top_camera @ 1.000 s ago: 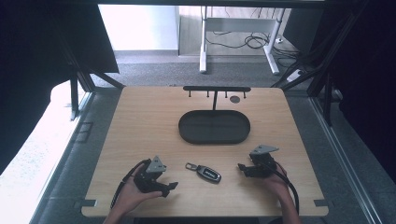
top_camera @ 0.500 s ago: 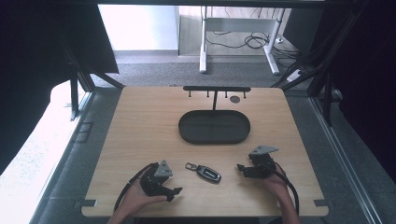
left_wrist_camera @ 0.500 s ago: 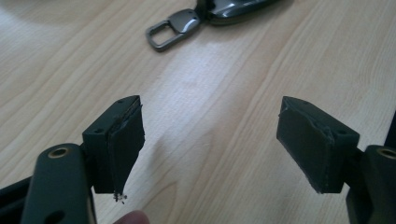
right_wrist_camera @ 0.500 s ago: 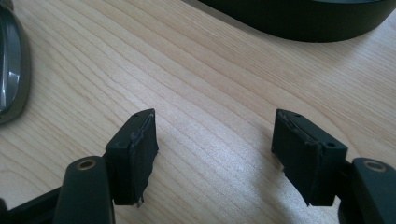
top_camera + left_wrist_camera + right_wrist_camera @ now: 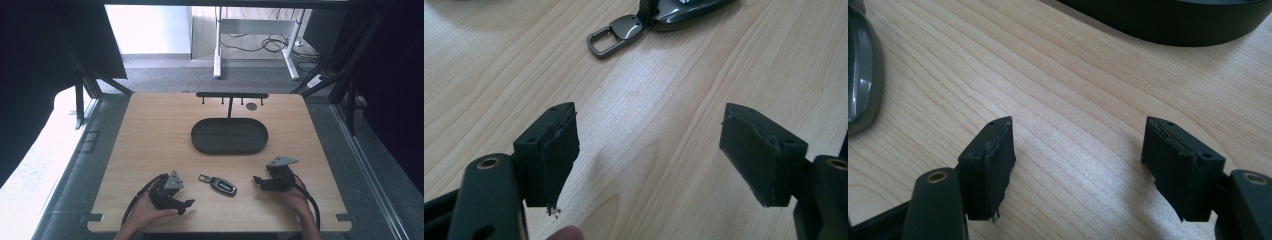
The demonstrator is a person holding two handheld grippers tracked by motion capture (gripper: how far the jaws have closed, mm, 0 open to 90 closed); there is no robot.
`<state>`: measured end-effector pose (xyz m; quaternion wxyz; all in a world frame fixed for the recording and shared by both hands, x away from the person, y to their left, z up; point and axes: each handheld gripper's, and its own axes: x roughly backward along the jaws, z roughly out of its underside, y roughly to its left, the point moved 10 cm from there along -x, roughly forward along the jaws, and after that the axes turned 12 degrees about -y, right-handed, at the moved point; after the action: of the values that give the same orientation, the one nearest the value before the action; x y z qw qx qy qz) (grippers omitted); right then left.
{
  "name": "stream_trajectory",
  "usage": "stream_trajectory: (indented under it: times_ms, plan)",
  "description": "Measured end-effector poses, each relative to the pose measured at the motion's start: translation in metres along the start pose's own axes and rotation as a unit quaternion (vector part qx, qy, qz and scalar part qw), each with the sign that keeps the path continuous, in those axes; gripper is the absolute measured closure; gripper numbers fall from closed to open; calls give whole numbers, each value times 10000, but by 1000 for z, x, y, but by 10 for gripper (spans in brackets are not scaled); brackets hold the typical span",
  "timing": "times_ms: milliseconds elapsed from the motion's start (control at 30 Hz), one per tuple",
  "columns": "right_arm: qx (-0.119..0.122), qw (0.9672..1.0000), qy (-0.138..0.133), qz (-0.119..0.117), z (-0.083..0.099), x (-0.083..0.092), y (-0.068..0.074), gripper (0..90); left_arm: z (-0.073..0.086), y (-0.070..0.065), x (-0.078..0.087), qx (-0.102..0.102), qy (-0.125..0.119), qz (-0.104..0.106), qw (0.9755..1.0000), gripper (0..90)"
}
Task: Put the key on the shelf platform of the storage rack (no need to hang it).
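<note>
Wooden table point(image 5: 150, 140): key fob point(image 5: 218, 183) between left gripper point(image 5: 186, 204) and right gripper point(image 5: 256, 180); both fingers released, right's just widening.

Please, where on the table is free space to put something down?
The table is bare left of the tray, and right of it up to the edge. It is crowded at the near edge: the key fob lies between the left gripper and right gripper.

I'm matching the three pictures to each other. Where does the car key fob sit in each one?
High view: car key fob lies on the table's near part, between both hands.
Left gripper view: at the top edge, metal ring toward the camera.
Right gripper view: at the left edge.
Shared landmark: the wooden table.
</note>
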<state>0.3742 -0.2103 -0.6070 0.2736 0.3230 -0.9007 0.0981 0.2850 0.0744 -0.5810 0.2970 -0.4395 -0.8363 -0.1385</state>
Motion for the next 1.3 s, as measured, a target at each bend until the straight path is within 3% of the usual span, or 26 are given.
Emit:
stream_trajectory:
  times_ms: [267,400,667,1067,1300]
  plan:
    - [63,9999,100,-10,0,2,1,305,-1,1,1,10,-20,-17,10000,239]
    - [3,9998,-80,-203,-13,9,7,315,-1,5,3,54,-48,-71,9999,240]
    - [123,9989,-409,-198,-40,24,10,333,-1,4,3,51,-44,-72,10000,241]
    - [603,9975,-320,-172,-72,26,16,331,-1,5,4,66,-53,-83,9999,241]
    - [870,9953,-186,-392,-92,21,31,331,-1,5,4,68,-55,-82,9999,241]
